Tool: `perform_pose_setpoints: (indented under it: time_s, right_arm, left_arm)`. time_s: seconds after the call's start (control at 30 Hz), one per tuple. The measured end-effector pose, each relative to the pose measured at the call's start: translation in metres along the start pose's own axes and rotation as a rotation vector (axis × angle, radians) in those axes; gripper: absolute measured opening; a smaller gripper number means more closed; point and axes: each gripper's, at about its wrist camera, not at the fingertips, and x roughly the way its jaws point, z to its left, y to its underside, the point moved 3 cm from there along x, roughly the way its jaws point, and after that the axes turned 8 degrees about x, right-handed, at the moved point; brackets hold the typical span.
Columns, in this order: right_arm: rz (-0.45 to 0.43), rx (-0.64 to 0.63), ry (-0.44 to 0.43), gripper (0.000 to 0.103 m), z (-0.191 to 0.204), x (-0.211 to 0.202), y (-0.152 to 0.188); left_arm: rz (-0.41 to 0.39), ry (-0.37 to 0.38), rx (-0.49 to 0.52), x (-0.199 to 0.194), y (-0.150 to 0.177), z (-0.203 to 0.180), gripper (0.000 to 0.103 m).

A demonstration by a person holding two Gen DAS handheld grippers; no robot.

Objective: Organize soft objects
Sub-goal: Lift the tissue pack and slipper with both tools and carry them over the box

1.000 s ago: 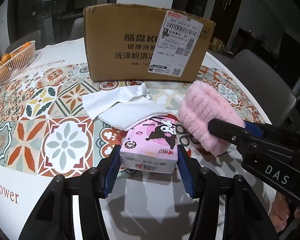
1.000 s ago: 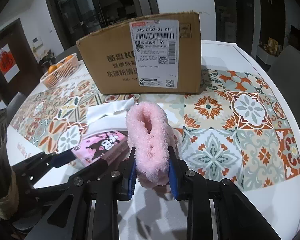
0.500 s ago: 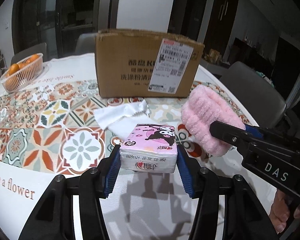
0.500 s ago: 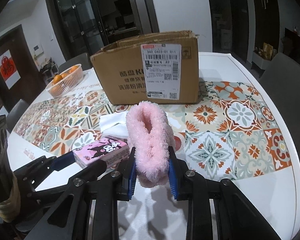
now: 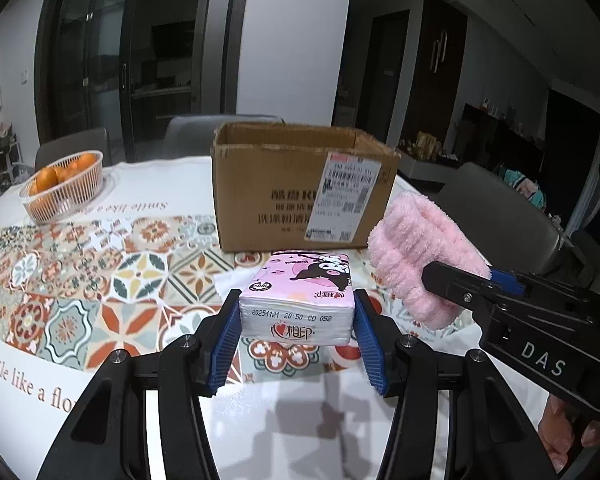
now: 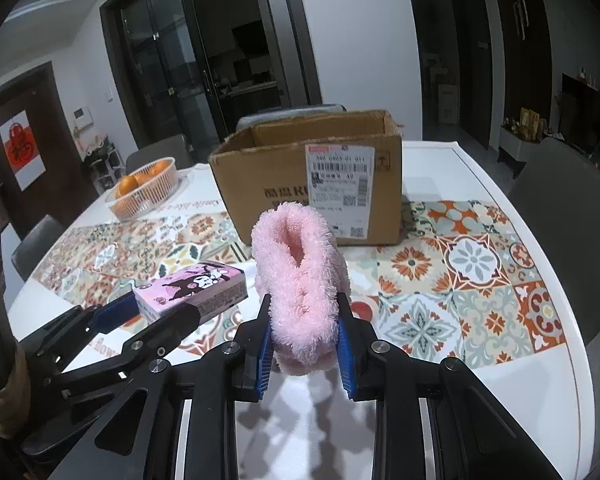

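My left gripper (image 5: 297,316) is shut on a pink tissue pack (image 5: 300,300) with a cartoon print, held in the air above the table. In the right wrist view the same tissue pack (image 6: 192,290) shows at the left between the left gripper's fingers. My right gripper (image 6: 303,320) is shut on a fluffy pink headband (image 6: 296,276), also lifted; the headband (image 5: 420,252) appears at the right in the left wrist view. An open cardboard box (image 5: 304,188) stands behind both, and the box (image 6: 312,176) looks empty as far as its inside shows.
A white cloth (image 5: 230,280) lies on the patterned tablecloth (image 5: 80,280), partly hidden under the tissue pack. A basket of oranges (image 5: 64,188) stands at the far left. Grey chairs (image 6: 564,216) surround the table. A hand (image 5: 568,436) holds the right gripper.
Both grippers have risen with their loads. The tissue pack and headband now hang higher above the table, and the box's open top has come into view.
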Motion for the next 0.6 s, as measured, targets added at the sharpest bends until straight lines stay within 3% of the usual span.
perform_pose_setpoints:
  time_s: [0.6]
  right_arm:
    - [-0.154,0.015,-0.035,0.029,0.021,-0.025,-0.045]
  left_arm:
    - [-0.149,-0.031,0.028,-0.024,-0.054,0.019,0.053]
